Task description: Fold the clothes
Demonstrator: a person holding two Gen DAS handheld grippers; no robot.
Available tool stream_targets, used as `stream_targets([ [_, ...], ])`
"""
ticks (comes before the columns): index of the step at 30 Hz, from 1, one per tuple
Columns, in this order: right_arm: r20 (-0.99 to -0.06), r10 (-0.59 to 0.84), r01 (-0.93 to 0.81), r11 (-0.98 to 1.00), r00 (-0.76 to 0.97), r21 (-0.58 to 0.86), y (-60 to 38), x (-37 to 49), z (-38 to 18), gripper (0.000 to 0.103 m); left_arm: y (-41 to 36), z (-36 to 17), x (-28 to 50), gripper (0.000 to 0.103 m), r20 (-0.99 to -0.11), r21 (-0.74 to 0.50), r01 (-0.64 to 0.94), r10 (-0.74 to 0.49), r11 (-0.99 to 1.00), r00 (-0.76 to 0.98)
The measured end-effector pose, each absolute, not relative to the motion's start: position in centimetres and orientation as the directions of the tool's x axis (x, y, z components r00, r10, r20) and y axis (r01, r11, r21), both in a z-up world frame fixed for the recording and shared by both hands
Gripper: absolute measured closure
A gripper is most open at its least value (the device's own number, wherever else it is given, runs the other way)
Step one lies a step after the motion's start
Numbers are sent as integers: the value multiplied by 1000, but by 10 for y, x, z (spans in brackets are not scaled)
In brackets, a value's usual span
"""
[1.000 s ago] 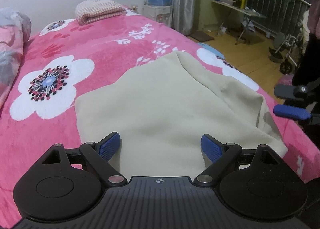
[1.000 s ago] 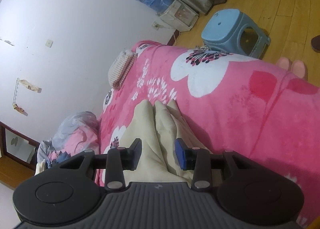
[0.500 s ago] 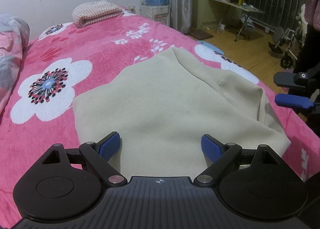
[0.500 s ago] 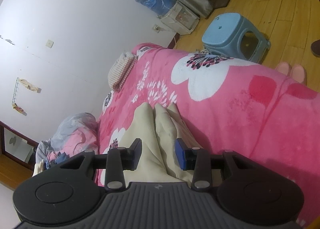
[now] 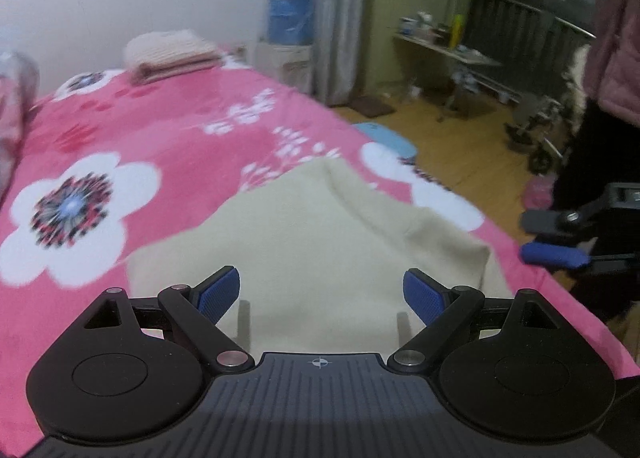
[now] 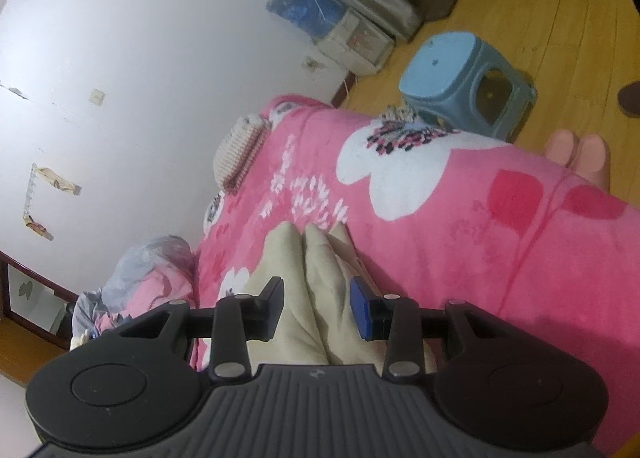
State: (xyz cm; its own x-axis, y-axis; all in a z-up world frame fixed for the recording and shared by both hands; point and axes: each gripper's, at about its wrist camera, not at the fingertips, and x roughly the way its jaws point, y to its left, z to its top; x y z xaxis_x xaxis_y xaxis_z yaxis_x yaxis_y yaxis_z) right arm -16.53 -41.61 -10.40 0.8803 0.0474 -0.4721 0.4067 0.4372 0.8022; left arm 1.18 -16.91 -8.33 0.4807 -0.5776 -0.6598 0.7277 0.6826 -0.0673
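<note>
On the pink flowered bed (image 5: 168,146) the beige garment (image 5: 312,250) lies half folded, our left tool (image 5: 322,292) released over it, right tool (image 6: 316,308) unclenched astride its folds, so next we grab an edge.

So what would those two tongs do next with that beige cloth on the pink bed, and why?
Probably bring the left tongs down and close them on the near edge of the beige cloth. They stand wide open above it, gripping nothing, while the right tongs straddle bunched folds at the cloth's side without visibly pressing them. The cloth lies spread on the pink blanket, so a fold needs both edges held.
</note>
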Motion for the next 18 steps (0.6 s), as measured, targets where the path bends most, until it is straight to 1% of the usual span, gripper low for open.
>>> stream_targets([
  [6, -518, 61, 419, 509, 853, 751, -438, -144, -104, 64, -220, -99, 16, 13, -675, -11, 800, -594, 600, 437],
  [11, -519, 84, 413, 505, 850, 758, -451, -128, -110, 64, -252, -120, 18, 13, -699, 139, 780, -498, 610, 514],
  [13, -512, 99, 401, 504, 853, 765, -452, -123, -113, 64, -251, -123, 19, 14, -691, 138, 775, -500, 617, 522],
  [16, -504, 131, 380, 506, 854, 775, -455, -116, -118, 64, -245, -122, 21, 22, -675, 103, 771, -525, 628, 518],
  [17, -502, 145, 372, 506, 852, 778, -455, -113, -120, 64, -241, -121, 23, 27, -671, 80, 768, -535, 636, 513],
  [18, -501, 162, 364, 505, 850, 782, -457, -110, -122, 64, -238, -120, 25, 30, -667, 55, 764, -545, 643, 507],
])
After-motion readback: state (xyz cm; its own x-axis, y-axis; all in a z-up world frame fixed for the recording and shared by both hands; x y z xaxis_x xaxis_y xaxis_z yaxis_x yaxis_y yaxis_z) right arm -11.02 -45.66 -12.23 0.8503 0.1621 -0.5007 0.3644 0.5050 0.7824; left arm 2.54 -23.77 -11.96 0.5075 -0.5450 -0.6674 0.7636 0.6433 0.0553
